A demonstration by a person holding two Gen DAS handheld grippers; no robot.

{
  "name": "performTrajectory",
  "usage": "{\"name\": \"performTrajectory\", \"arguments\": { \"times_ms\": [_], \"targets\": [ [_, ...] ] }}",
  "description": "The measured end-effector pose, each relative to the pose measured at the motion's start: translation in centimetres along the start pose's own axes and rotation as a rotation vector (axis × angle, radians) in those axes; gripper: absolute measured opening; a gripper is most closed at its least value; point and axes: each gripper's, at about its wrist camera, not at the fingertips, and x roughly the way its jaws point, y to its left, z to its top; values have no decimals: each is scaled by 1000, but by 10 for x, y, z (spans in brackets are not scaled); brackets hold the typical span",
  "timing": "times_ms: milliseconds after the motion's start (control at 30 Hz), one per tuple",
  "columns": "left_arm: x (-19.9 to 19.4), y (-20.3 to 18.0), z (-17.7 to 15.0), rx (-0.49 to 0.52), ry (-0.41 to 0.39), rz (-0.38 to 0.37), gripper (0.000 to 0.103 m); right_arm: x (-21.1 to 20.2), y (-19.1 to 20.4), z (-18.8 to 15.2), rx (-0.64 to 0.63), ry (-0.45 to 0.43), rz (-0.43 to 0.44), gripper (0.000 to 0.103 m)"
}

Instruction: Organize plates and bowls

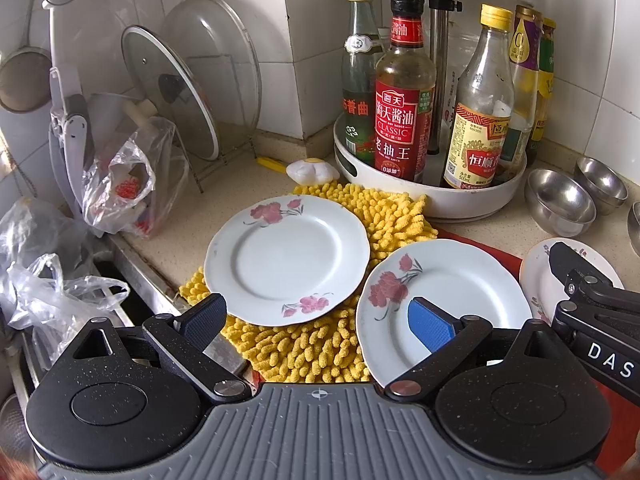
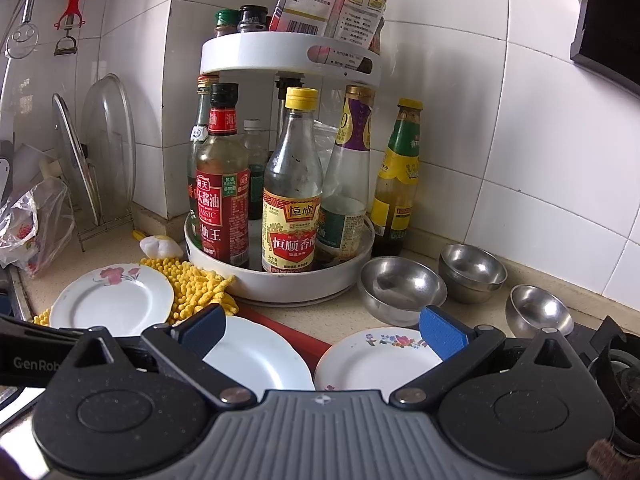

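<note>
The table (image 1: 240, 200) carries a white two-tier rack (image 2: 280, 280) of bottles in the corner. A yellow mat (image 1: 384, 216) lies before it, bearing one flowered plate (image 1: 286, 258); a second plate (image 1: 460, 280) overlaps its right edge, a third plate (image 2: 380, 360) further right. Three steel bowls (image 2: 400, 284) sit near the rack. Left tool (image 1: 320, 322) and right tool (image 2: 324, 334) hover, fingers apart, holding nothing.

Setting: domestic kitchen, in daily use.
Walls: white ceramic tiles (image 2: 520, 128), with a peeler (image 2: 70, 20) hung at 10 o'clock.
Counter: speckled stone worktop (image 1: 240, 200).
Condiments: two-tier turntable rack (image 2: 280, 276) at 12 o'clock, stocked with soy sauce (image 2: 222, 184) and vinegar (image 2: 292, 200).
Cookware: glass pan lids (image 1: 180, 92) racked at 10 o'clock.
Tableware: floral plates (image 1: 286, 258); steel bowls (image 2: 402, 284) at 2 o'clock.
</note>
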Motion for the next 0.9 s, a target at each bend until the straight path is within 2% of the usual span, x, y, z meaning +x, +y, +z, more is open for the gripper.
{"name": "performTrajectory", "arguments": {
  "times_ms": [333,900],
  "targets": [
    [2,-9,-1,1,17,9,99,6,-7,-1,1,17,10,100],
    [14,-21,-5,-25,90,48,98,25,-18,-7,-19,79,65,100]
  ]
}}
